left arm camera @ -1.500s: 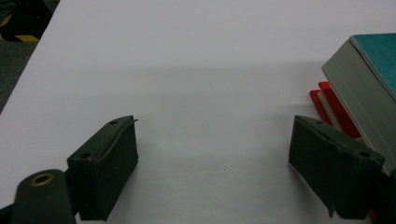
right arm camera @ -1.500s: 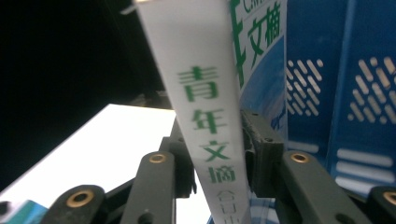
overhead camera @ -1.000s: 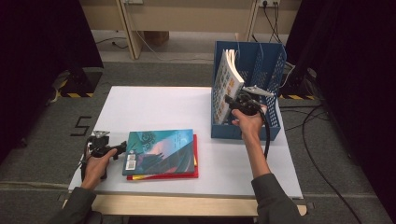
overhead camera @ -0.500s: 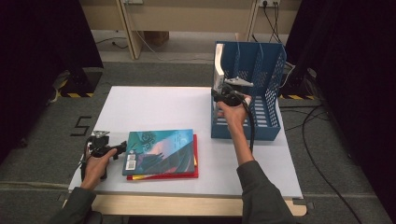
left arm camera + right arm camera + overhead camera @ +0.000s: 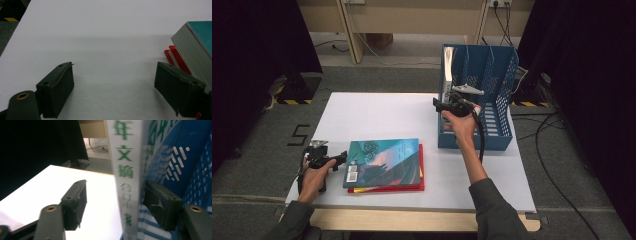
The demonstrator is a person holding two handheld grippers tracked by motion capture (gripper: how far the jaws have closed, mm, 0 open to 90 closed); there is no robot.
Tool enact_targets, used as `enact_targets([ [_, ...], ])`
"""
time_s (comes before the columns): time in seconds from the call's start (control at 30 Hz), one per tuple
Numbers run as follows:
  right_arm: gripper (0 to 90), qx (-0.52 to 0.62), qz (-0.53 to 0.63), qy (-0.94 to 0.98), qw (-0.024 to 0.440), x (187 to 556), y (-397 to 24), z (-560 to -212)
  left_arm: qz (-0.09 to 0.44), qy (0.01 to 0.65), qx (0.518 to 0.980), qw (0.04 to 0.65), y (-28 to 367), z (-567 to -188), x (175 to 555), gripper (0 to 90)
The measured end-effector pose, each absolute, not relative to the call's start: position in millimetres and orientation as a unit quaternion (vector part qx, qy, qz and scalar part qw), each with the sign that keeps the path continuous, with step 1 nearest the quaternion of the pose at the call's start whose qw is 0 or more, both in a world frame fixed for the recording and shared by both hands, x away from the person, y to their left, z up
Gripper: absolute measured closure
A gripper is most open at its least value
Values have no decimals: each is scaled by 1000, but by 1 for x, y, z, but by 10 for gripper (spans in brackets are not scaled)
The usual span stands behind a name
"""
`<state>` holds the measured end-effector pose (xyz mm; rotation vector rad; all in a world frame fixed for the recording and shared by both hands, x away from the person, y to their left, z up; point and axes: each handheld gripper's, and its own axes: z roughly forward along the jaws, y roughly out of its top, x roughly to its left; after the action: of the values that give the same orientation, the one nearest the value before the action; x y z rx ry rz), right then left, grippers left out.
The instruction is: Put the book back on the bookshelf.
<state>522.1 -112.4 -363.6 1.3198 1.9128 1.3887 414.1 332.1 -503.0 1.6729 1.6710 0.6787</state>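
Book (image 5: 448, 70), high view: upright in the leftmost slot of the blue rack (image 5: 502, 140), long axis vertical, right gripper (image 5: 438, 105) at its near edge, jaws just opened. Left gripper (image 5: 343, 157) rests wide open, touching nothing, beside the flat book stack (image 5: 384, 162) (far nearer to it than the right).

Left gripper view: stack (image 5: 197, 37) lies off the right jaw.

Right gripper view: spine (image 5: 126, 177) stands between parted jaws, pads clear of it.
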Motion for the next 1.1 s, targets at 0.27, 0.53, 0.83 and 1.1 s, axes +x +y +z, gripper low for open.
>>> enact_targets([
  [0.27,331,439,514,704,217,485,-134,-360,288,616,668,303,331,-504,417,159],
  [0.53,297,433,514,706,224,456,-157,-377,286,616,670,300,330,-504,417,149],
  [0.83,284,460,513,691,219,454,-173,-388,282,618,670,301,331,-504,418,148],
  [1.1,274,477,512,670,248,466,-169,-382,283,618,670,300,331,-504,418,147],
])
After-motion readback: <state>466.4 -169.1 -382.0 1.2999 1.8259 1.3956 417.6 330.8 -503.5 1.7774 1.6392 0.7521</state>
